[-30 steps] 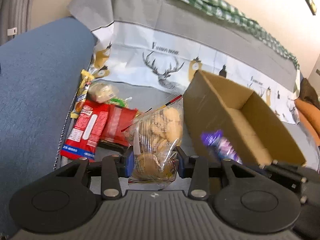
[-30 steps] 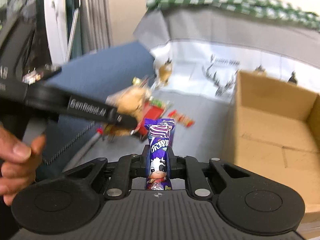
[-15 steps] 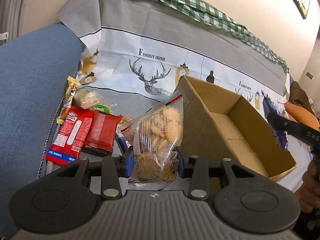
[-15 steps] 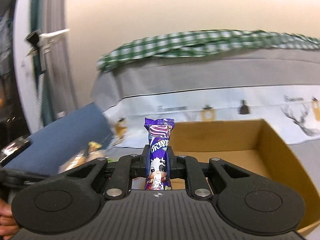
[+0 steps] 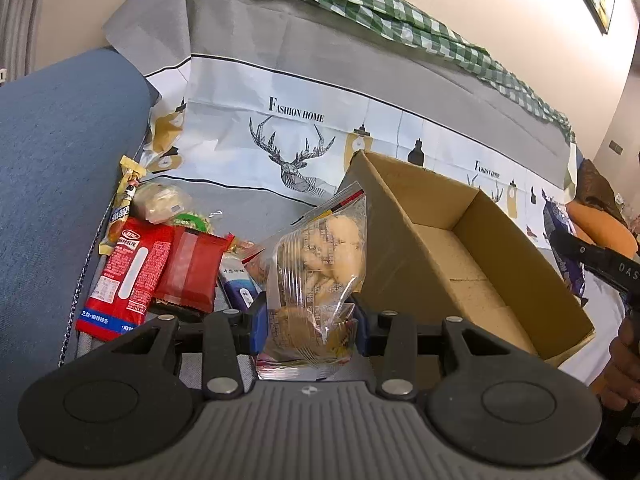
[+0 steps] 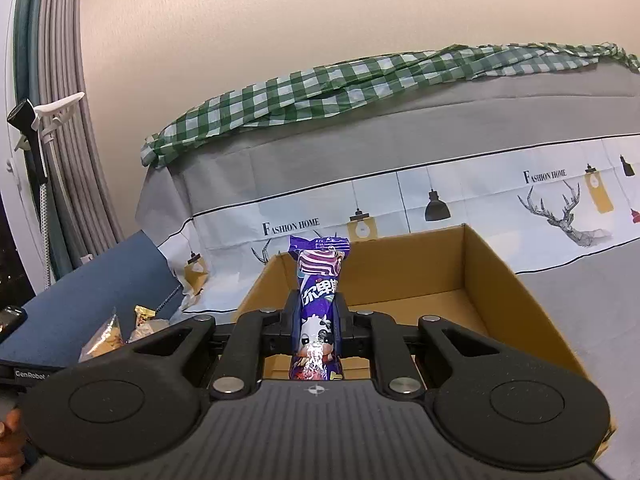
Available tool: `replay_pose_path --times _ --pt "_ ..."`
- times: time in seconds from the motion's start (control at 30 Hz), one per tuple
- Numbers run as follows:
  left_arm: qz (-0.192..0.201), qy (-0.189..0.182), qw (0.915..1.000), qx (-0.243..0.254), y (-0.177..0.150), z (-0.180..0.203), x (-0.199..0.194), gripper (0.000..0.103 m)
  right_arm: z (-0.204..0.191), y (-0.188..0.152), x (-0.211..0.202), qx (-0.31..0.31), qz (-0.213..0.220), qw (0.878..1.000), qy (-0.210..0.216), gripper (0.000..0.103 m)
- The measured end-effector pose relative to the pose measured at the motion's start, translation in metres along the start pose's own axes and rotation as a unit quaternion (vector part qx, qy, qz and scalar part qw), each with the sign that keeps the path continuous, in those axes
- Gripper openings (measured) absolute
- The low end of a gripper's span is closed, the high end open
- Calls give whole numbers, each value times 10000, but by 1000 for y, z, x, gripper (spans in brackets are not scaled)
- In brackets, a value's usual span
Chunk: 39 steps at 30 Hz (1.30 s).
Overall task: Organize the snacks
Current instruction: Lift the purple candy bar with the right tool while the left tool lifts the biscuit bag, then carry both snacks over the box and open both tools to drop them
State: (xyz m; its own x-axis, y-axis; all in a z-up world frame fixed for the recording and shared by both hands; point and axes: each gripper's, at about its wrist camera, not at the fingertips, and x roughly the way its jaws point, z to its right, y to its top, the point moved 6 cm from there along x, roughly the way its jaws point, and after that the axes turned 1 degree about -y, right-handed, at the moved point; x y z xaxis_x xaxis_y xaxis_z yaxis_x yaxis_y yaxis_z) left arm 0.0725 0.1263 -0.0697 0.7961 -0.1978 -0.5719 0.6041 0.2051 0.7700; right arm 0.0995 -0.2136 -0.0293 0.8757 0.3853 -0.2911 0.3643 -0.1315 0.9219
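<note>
Right gripper (image 6: pixel 316 326) clamping purple snack (image 6: pixel 319 300), cardboard box (image 6: pixel 500 280) apparently bare inside

One box (image 5: pixel 460 240), two red packs (image 5: pixel 124 276), one cookie bag (image 5: pixel 320 256), one purple candy (image 6: pixel 318 300) (other snacks too jumbled to count).

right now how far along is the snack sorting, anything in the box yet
Nothing shows in the cardboard box yet; its visible floor is bare. In hand: the left gripper is shut on the clear bag of cookies, and the right gripper is shut on the purple candy packet, held at the box. Left: the red packets and other snacks piled beside the box.
</note>
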Motion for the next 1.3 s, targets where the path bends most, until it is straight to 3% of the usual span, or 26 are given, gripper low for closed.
replay_pose_path --times 0.4,0.57,0.7,1.07,1.3 --pt "17 88 9998 173 13 18 -9 45 -6 0 7 -98 -3 9999 100 15" --pt "389 -309 9986 198 18 41 -23 45 -8 0 10 -130 -25 9998 141 15" --pt "328 -285 9985 324 16 51 -13 45 -9 0 7 -167 6 9997 167 15" --pt "714 -939 9928 227 36 79 -24 45 -4 8 4 -431 47 9991 -39 15" --pt "693 -1134 9907 300 41 104 -6 45 10 20 8 -572 43 9979 -317 15"
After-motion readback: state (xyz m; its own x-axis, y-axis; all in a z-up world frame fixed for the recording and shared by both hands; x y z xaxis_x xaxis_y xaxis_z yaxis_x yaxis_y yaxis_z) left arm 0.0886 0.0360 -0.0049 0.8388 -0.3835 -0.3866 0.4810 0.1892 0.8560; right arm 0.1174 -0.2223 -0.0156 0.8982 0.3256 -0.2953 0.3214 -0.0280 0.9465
